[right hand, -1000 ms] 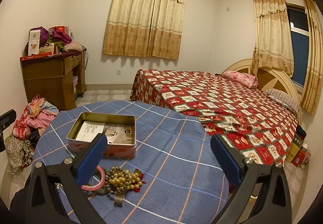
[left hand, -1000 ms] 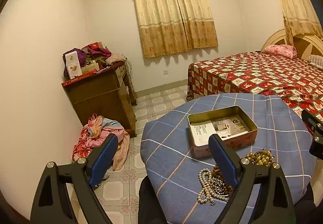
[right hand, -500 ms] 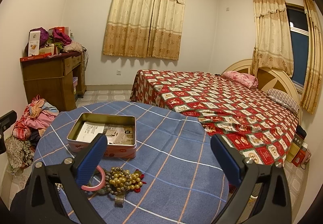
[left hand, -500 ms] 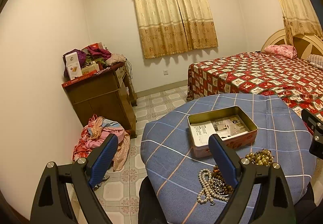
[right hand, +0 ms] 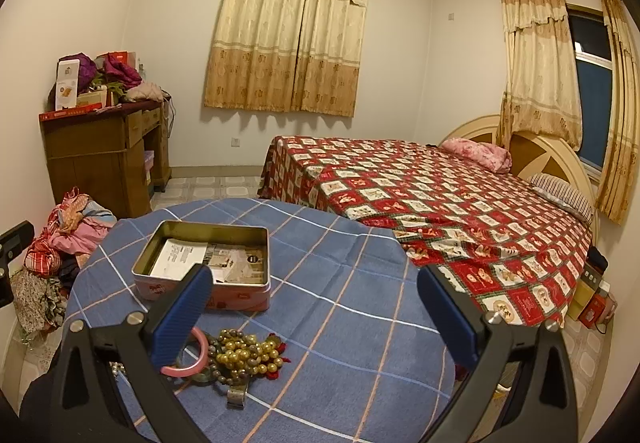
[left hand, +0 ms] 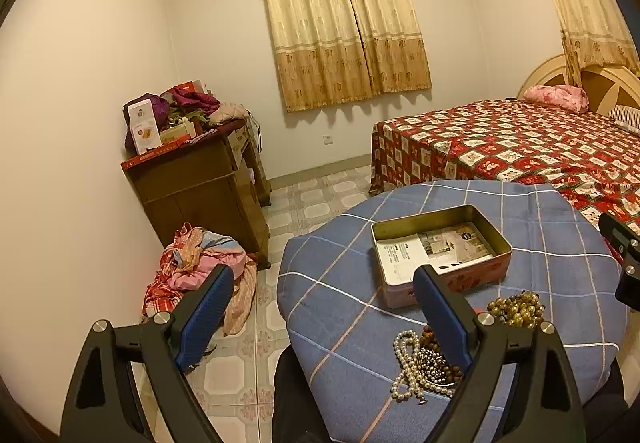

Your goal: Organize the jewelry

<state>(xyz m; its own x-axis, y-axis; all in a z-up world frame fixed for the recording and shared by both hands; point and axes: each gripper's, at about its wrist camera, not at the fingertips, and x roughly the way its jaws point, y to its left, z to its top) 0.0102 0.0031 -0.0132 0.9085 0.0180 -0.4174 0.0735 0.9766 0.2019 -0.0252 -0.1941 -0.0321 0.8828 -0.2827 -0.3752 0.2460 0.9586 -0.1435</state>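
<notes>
An open pink tin [left hand: 442,257] [right hand: 206,263] with printed paper inside stands on the round table with a blue checked cloth [left hand: 344,295] [right hand: 344,307]. Near the front edge lies a jewelry heap: a white pearl strand [left hand: 406,363], dark beads [left hand: 434,359], olive-brown beads [left hand: 516,309] [right hand: 244,353] and a pink bangle [right hand: 196,357]. My left gripper [left hand: 324,311] hangs open, above the table's left edge and the floor. My right gripper [right hand: 314,307] is open above the cloth, right of the beads. Nothing sits between either pair of fingers.
A bed with a red patterned cover [right hand: 440,211] stands beyond the table on the right. A wooden desk piled with boxes and clothes [left hand: 196,179] is against the left wall, with a heap of clothes [left hand: 200,267] on the tiled floor beside it.
</notes>
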